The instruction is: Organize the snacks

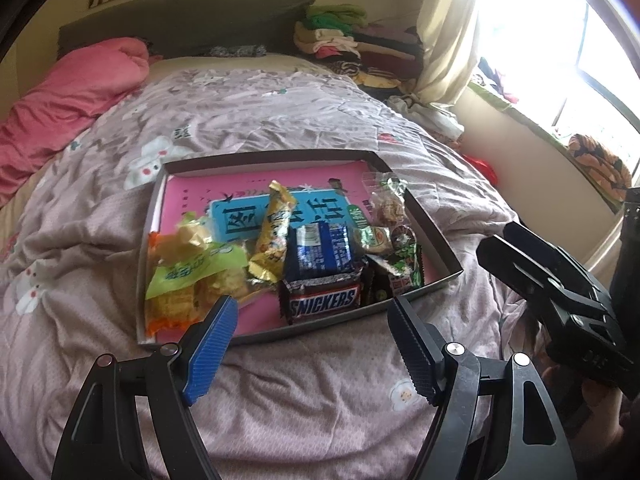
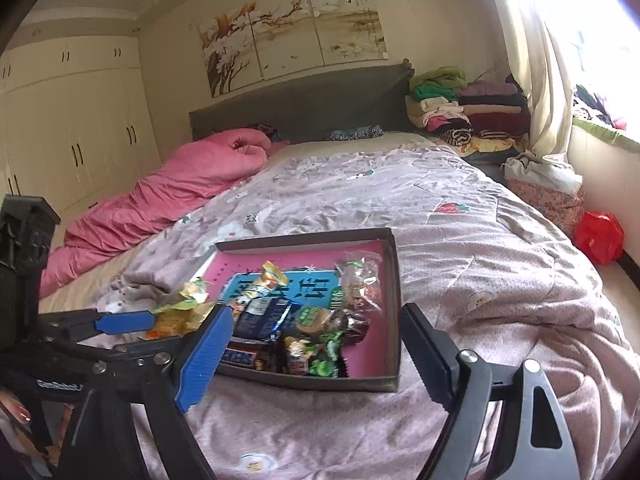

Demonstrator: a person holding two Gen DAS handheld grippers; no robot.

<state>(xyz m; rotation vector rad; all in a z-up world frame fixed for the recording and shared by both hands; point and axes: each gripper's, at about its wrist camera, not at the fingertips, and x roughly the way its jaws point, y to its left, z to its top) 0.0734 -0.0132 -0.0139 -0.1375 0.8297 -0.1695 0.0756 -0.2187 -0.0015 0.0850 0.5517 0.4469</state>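
A shallow cardboard box lid with a pink floor lies on the bed and holds several snacks: a Snickers bar, a dark blue packet, a gold stick pack, a green-yellow packet and small wrapped sweets. My left gripper is open and empty, just before the box's near edge. My right gripper is open and empty, near the box's near right corner. The left gripper also shows in the right wrist view.
The box sits on a pinkish patterned quilt. A pink duvet lies along the left side. Folded clothes are stacked by the headboard. A curtain and window sill are at the right. A red bag sits on the floor.
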